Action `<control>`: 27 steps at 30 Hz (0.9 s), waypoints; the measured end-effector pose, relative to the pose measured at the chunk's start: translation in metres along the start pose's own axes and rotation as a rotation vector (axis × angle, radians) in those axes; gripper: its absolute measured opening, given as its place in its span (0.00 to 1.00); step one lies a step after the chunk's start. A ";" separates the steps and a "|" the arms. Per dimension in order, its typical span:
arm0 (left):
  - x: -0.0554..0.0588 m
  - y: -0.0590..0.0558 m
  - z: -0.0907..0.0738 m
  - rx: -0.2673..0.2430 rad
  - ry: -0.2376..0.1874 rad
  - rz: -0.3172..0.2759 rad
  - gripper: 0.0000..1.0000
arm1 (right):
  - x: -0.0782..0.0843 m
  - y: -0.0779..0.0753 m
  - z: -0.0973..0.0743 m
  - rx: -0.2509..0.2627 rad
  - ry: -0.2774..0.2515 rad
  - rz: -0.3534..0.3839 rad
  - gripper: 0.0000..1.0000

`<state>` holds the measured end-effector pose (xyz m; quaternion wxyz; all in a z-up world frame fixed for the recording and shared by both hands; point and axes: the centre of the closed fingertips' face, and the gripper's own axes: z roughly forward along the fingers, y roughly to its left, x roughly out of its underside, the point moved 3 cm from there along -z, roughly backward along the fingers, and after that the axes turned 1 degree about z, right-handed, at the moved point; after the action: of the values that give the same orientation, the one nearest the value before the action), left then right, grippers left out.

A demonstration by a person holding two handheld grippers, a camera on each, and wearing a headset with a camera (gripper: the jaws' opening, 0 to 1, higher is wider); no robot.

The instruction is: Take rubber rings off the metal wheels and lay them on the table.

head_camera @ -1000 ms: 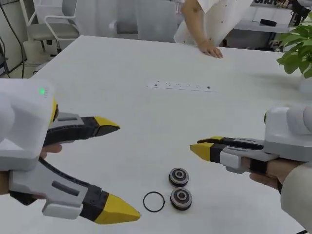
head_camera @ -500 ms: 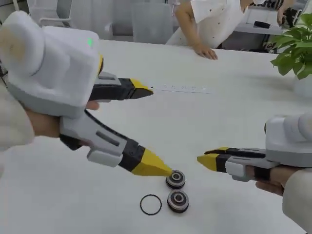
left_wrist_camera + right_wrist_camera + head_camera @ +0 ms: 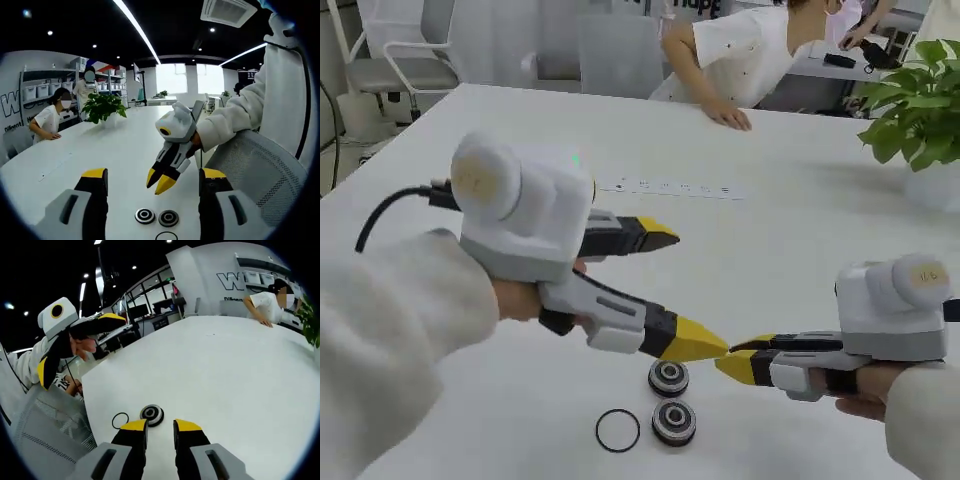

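Two small, round, dark-rimmed metal wheels sit close together on the white table [image 3: 800,200]: the farther wheel [image 3: 668,377] and the nearer wheel [image 3: 674,422]. A thin black rubber ring [image 3: 618,430] lies loose and flat just beside the nearer wheel, not touching it.

The left gripper [image 3: 685,292] hangs above them with its jaws spread wide and nothing between them; the lower tip is just over the farther wheel. The right gripper [image 3: 735,357] comes in low from the other side. Its jaws are empty with only a narrow gap, and its tips almost meet the left gripper's lower tip.

The step looks like closing in on the farther wheel. To do it well, the person would probably pin the hub with one gripper. The other would pinch the rubber at the rim and peel it upward and outward, so the wheel neither skids nor knocks its neighbour.

Each wheel lies flat with its axle pointing straight up from the table. Being round, neither has a long axis, so a grip can come from any side.
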<state>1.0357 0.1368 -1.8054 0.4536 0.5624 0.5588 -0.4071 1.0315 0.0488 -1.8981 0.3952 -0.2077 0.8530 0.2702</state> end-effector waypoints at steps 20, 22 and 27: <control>0.073 -0.005 0.015 -0.038 0.118 -0.045 0.50 | 0.022 0.009 0.005 -0.054 0.112 -0.021 0.20; 0.076 -0.005 0.016 -0.045 0.122 -0.055 0.49 | 0.024 0.011 0.006 -0.063 0.122 -0.026 0.20; 0.084 -0.007 0.021 -0.046 0.131 -0.080 0.42 | 0.029 0.015 0.008 -0.079 0.150 -0.049 0.21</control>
<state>1.0335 0.1383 -1.8927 0.4122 0.5544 0.6186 -0.3742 1.0101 0.0614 -1.9209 0.3284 -0.2634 0.8636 0.2775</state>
